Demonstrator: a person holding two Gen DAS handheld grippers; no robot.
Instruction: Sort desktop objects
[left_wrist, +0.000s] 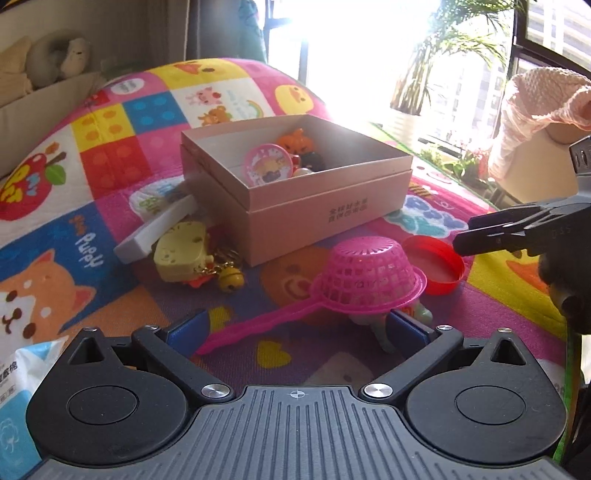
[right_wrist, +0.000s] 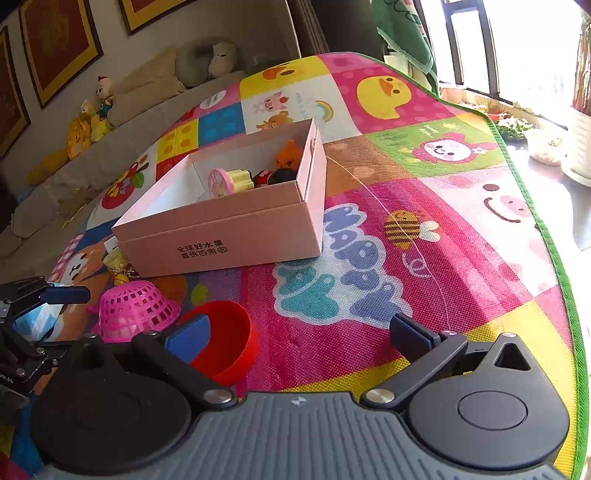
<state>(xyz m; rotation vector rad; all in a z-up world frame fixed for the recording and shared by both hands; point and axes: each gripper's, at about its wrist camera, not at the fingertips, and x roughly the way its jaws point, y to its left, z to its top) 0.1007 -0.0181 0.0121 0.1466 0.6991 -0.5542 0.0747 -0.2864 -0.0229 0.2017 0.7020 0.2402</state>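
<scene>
Both claws wide. Pink strainer (left_wrist: 369, 280) between left claw (left_wrist: 295, 328) fingers; red lid (right_wrist: 221, 339) seemingly around right claw (right_wrist: 299, 334) finger.

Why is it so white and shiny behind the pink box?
Left wrist view: sunlight through the window washes out the picture beyond the pink box. Right wrist view: only the window at top right glares; the fisheye lens bends the play mat edges.

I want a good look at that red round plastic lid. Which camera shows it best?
The right wrist view: the red round plastic lid sits close and large there, though a gripper finger overlaps it. The left wrist view shows it smaller, behind the pink plastic strainer.
</scene>
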